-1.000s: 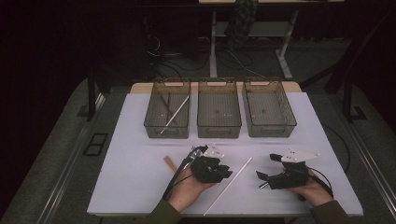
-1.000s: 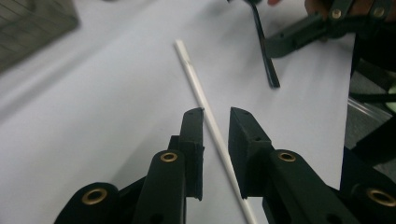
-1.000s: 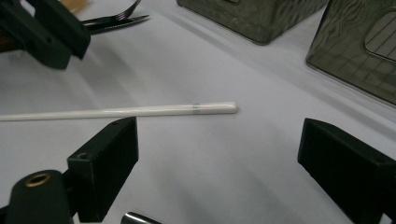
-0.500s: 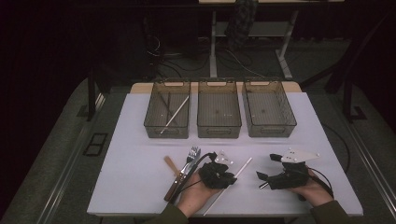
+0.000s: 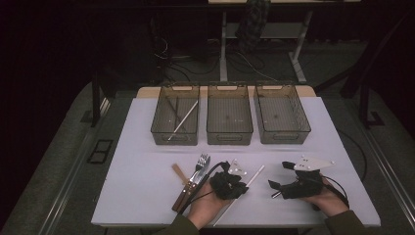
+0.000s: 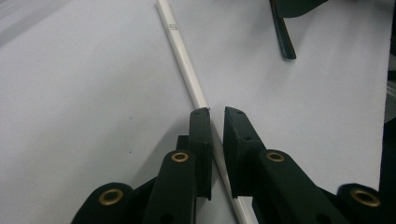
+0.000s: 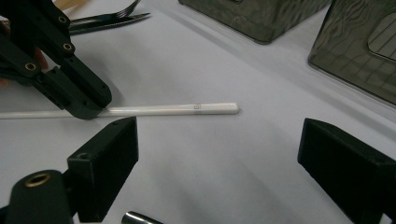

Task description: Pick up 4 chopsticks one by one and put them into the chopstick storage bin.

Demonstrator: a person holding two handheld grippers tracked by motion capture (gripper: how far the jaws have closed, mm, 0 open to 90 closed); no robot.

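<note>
Black left gripper point(image 6: 215, 112) astride white chopstick point(image 6: 183, 63)

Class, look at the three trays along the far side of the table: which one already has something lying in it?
The left tray: a white chopstick lies slanted inside it. The middle tray and right tray hold nothing.

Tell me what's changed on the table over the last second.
The left hand-held gripper moved right, off the fork and knife, to the white stick; its jaws have just been closing around it. The right hand-held gripper, open, and the three bins stayed put.
</note>
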